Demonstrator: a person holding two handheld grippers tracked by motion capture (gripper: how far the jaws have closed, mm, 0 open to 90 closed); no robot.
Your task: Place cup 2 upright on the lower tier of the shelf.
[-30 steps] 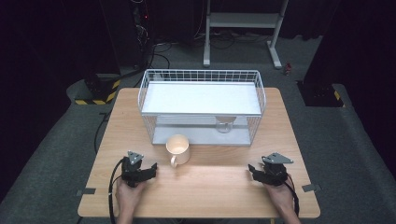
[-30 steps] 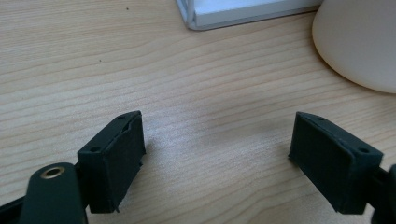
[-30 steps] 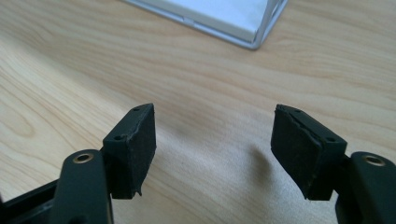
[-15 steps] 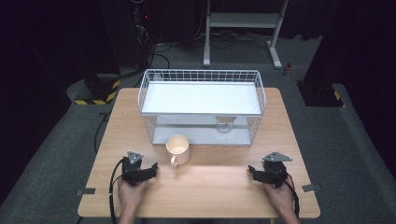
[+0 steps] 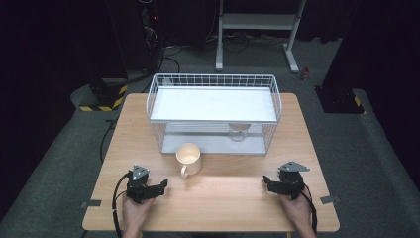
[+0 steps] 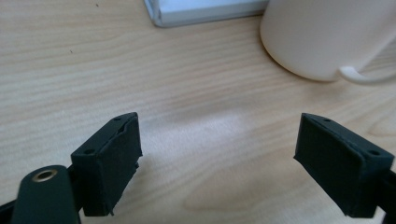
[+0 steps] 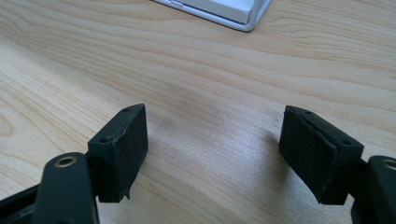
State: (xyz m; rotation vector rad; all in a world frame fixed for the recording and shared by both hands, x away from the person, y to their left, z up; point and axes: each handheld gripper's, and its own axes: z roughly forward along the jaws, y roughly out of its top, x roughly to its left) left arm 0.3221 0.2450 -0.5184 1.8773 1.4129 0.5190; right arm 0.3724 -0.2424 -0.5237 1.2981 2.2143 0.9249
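Cream ceramic mug point(image 5: 188, 158), apparently empty, stands on wooden table point(image 5: 228, 198) just before white wire-mesh two-tier rack point(image 5: 214, 112); small glass cup point(image 5: 237, 133) on lower shelf. L gripper point(image 5: 159, 185) jaws just opening, R gripper point(image 5: 267, 180) agape; nothing between.

Overhead, plus 2 low close-ups (shared table point(image 5: 223, 193))

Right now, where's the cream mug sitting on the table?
In the high view the cream mug stands upright on the wooden table, left of centre, just in front of the white wire rack, its handle toward the person and nearer the left tool.
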